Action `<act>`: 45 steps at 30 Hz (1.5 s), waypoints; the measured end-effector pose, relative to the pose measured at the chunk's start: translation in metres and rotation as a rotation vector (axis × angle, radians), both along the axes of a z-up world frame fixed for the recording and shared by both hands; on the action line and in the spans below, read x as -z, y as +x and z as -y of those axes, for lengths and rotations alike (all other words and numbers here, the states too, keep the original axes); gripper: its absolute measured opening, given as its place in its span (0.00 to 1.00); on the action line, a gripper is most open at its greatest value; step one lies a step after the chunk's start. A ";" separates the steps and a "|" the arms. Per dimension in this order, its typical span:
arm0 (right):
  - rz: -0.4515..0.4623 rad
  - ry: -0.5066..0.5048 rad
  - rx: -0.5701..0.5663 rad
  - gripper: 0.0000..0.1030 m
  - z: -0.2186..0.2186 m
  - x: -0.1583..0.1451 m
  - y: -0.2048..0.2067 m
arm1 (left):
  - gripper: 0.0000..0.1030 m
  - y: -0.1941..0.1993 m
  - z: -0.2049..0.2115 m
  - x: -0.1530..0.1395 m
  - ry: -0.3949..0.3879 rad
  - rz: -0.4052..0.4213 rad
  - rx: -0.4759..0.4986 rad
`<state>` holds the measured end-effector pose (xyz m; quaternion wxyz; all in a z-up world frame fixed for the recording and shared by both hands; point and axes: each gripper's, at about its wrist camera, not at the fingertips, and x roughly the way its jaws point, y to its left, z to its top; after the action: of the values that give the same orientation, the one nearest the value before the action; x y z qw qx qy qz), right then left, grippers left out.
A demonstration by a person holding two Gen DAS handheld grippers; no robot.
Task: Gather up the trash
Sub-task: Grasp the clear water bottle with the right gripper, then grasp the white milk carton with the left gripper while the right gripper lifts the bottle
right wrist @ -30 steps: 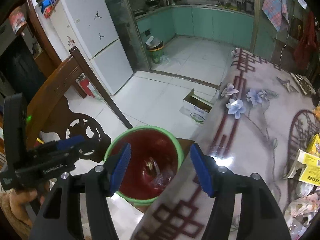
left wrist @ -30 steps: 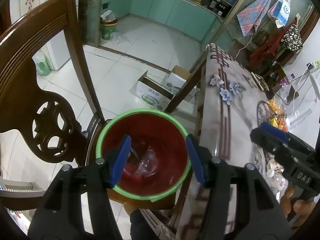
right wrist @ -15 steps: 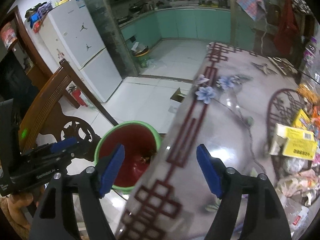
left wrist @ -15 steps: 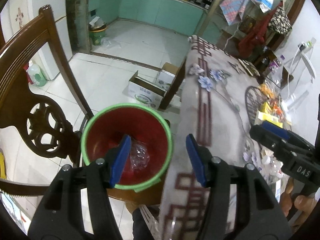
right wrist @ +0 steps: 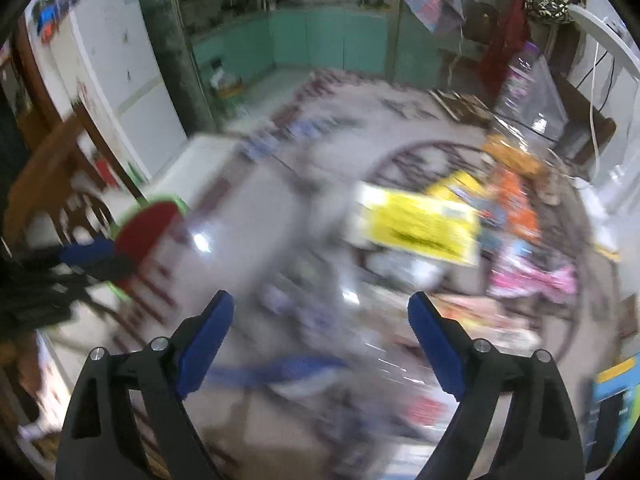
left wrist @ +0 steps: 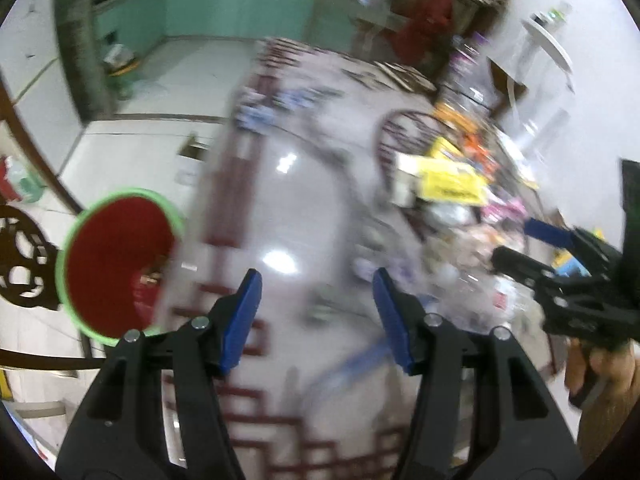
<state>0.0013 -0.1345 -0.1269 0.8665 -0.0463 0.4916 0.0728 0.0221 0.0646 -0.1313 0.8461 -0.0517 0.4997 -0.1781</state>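
Observation:
A red bin with a green rim (left wrist: 116,260) stands beside the table's left edge, with some trash inside; it also shows in the right wrist view (right wrist: 148,228). My left gripper (left wrist: 316,316) is open and empty above the patterned tablecloth (left wrist: 288,216). My right gripper (right wrist: 320,336) is open and empty above the table, facing a blurred heap of wrappers with a yellow box (right wrist: 416,224). The right gripper also shows in the left wrist view (left wrist: 560,264) at the right. Both views are motion-blurred.
A carved wooden chair (left wrist: 24,252) stands left of the bin. Wrappers and packets (left wrist: 452,188) crowd the table's right side. A white fridge (right wrist: 116,80) and teal cabinets (right wrist: 320,36) lie beyond. A blue box (right wrist: 612,396) sits at the right edge.
Both grippers have swung right, away from the bin and over the table toward the trash heap. The bin has shifted to the left of both views. The right jaws stand wider.

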 end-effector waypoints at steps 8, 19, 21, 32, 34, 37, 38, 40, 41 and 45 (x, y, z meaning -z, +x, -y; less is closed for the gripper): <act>-0.286 -0.221 -0.205 0.81 0.070 0.076 -0.004 | 0.57 -0.044 0.096 0.021 -0.017 -0.073 0.157; -0.268 -0.215 -0.293 0.56 0.064 0.093 -0.022 | 0.62 -0.073 0.152 0.032 0.024 -0.152 0.273; -0.195 -0.139 -0.210 0.55 0.078 0.064 -0.022 | 0.63 -0.081 0.169 0.038 0.027 -0.180 0.335; 0.056 0.106 0.295 0.52 0.191 -0.027 -0.034 | 0.69 -0.088 0.249 0.094 0.080 -0.400 0.494; 0.043 0.129 0.328 0.52 0.197 -0.026 -0.039 | 0.70 -0.091 0.257 0.104 0.121 -0.412 0.514; 0.020 0.125 0.342 0.52 0.202 -0.018 -0.047 | 0.68 -0.091 0.263 0.116 0.165 -0.416 0.514; 0.009 0.134 0.343 0.50 0.201 -0.015 -0.051 | 0.66 -0.089 0.262 0.116 0.155 -0.420 0.506; -0.005 0.148 0.346 0.49 0.197 -0.004 -0.051 | 0.60 -0.082 0.255 0.113 0.138 -0.405 0.470; -0.011 0.162 0.347 0.49 0.194 -0.002 -0.055 | 0.58 -0.078 0.250 0.111 0.126 -0.391 0.452; -0.007 0.174 0.324 0.48 0.179 0.009 -0.054 | 0.54 -0.069 0.234 0.098 0.089 -0.341 0.407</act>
<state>-0.0523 -0.3136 -0.1355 0.8658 0.1088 0.4877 -0.0255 -0.0468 -0.1698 -0.2288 0.6980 0.0579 0.6423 -0.3112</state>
